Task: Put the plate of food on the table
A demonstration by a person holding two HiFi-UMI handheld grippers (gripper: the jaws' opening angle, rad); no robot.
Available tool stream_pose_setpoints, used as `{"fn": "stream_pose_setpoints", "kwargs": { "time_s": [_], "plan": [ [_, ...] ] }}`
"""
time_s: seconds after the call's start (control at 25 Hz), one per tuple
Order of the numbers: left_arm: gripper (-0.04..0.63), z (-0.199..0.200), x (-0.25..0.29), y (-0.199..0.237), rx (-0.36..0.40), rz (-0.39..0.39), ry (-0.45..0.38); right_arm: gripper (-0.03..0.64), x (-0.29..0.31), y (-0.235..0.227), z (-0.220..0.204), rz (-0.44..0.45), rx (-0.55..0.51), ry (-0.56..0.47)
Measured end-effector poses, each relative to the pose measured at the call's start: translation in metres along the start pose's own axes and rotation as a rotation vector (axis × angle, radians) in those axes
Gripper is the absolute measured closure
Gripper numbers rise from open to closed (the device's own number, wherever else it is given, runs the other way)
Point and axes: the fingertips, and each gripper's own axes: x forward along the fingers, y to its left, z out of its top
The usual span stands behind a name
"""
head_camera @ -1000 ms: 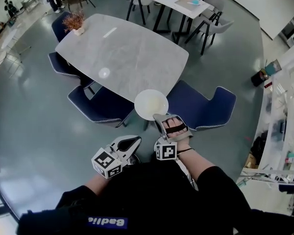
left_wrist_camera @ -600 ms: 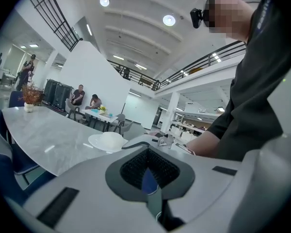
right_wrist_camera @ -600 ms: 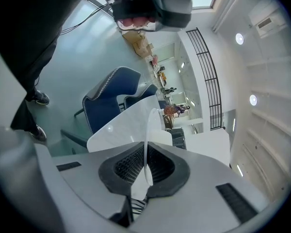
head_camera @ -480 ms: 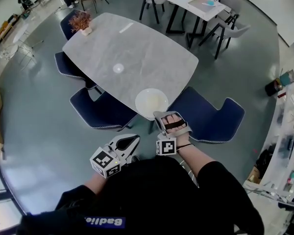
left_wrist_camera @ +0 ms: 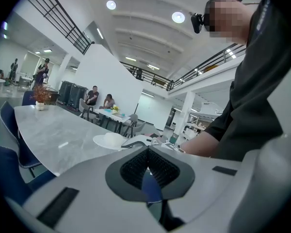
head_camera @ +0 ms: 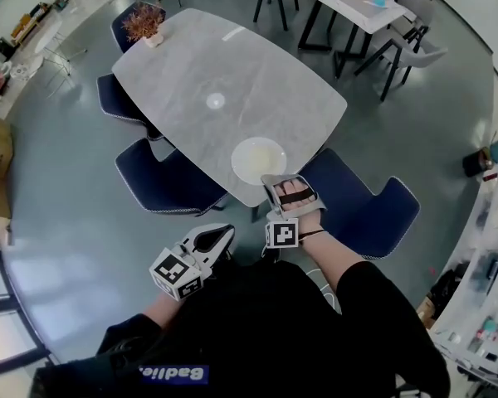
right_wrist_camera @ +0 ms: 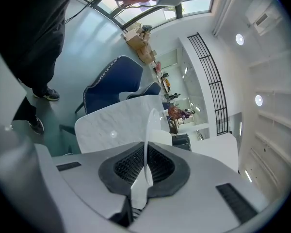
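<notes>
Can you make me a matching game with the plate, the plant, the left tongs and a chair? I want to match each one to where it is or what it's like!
Things:
1. plate
2. plant
3. left tongs
4. chair

What fits:
A. stands at the far end of the table
B. dark blue, tucked at the table's side
C. white, pinched by its rim in the right tongs
D. shut, with nothing in them

Pairs: 1-C, 2-A, 3-D, 4-B
</notes>
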Motion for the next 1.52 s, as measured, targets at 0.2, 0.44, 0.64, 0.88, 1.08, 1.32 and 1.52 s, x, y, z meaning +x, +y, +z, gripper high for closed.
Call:
{"fn": "stream_pose_setpoints", "kwargs": {
  "time_s": [0.2, 0.44, 0.64, 0.88, 1.08, 1.32, 1.52],
  "plan": [
    [0.589, 0.001, -0.003, 0.017, -0.020, 0.026, -0.006, 0.600, 0.027, -0.002, -0.002, 0.027, -0.015, 0.017],
    [0.589, 0.014, -0.007, 0.038, -0.013, 0.012, -0.012, 0.600, 0.061, -0.006, -0.002, 0.044, -0.040, 0.054],
    [0.589, 0.016, -0.011, 0.056, -0.021, 0.005, 0.001, 0.600, 0.094, 0.010, -0.001, 0.109, -0.024, 0.076],
    [0.589, 0.010, -0.019, 0.082, -0.035, 0.025, 0.023, 0.600, 0.136, 0.024, 0.004, 0.150, 0.008, 0.089],
    [0.589, 0.006, -0.022, 0.096, -0.057, 0.035, 0.034, 0.600, 0.169, 0.040, 0.004, 0.199, 0.021, 0.107],
    [0.589, -0.004, -0.027, 0.105, -0.077, 0.031, 0.051, 0.600, 0.199, 0.048, 0.002, 0.233, 0.036, 0.133],
    [0.588, -0.015, -0.031, 0.109, -0.092, 0.034, 0.071, 0.599, 0.218, 0.059, -0.012, 0.264, 0.023, 0.175]
  ]
}}
